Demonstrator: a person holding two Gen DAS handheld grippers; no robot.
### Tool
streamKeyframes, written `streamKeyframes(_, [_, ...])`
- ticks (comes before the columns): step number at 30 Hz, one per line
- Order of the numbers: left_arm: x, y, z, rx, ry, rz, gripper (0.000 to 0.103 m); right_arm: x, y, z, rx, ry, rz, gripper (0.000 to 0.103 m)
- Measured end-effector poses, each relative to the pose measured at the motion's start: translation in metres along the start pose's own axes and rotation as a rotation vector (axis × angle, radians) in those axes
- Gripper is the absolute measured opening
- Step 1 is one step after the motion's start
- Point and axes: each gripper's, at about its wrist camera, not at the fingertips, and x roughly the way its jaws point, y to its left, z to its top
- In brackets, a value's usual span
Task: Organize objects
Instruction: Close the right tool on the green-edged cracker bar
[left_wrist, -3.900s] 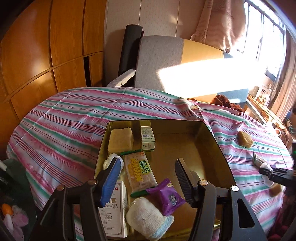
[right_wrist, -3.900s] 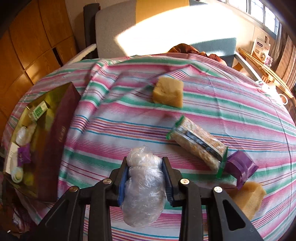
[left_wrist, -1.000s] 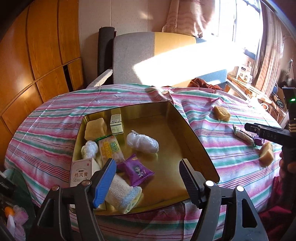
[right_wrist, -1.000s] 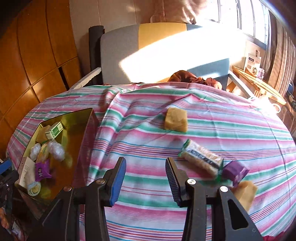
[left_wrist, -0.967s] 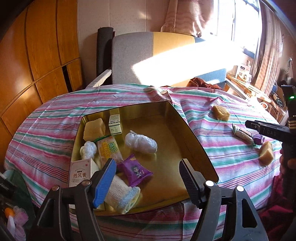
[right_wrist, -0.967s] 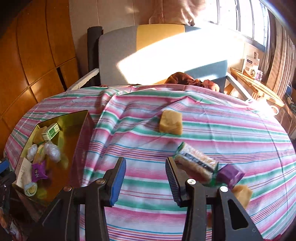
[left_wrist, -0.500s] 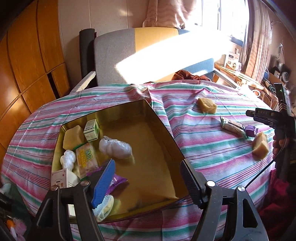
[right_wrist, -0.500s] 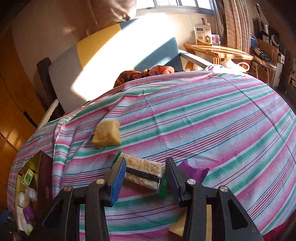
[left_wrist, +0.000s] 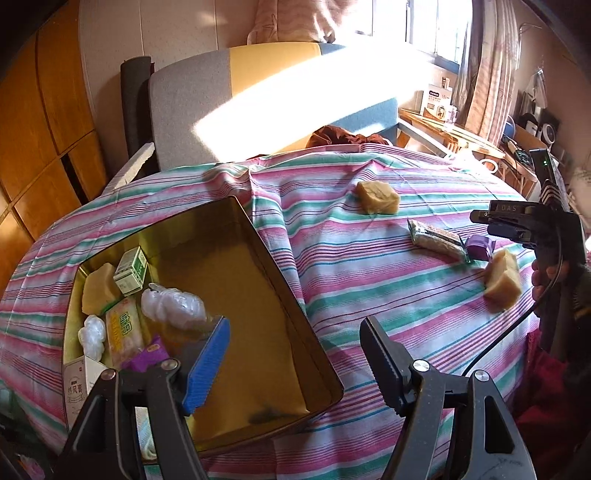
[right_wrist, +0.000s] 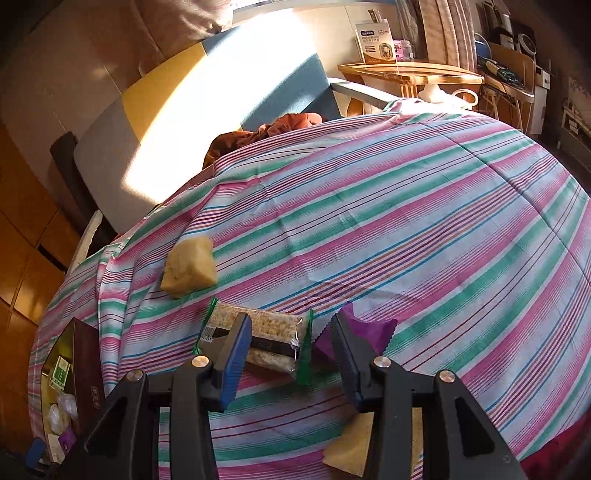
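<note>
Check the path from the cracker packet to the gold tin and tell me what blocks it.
Nothing visible blocks it. The cracker packet lies between the right gripper's open jaws, with bare striped cloth running to the gold tin. Only the tin's raised wall must be cleared. The purple packet lies on the far side.

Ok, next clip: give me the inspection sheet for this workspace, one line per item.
Surface: striped cloth covering the table.
Job's things: gold box holding small packs; cracker pack, purple packet and two yellow blocks out on the cloth.
Clutter: nothing seen.
Grippers: left gripper open, empty, over the box's near corner; right gripper open astride the cracker pack, not gripping.
Cables: black cable below the right gripper.
Surroundings: armchair, window, wood panelling.
</note>
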Motion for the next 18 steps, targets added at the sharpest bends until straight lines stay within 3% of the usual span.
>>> streamKeyframes(10, [0.016, -0.015, 0.022, -0.012, 0.021, -0.053, 0.074, 0.002, -0.003, 0.002, 0.025, 0.019, 0.014, 0.045])
streamKeyframes(18, [0.030, -0.034, 0.040, 0.024, 0.016, -0.046, 0.074, 0.003, -0.004, 0.004, 0.032, 0.025, 0.033, 0.045])
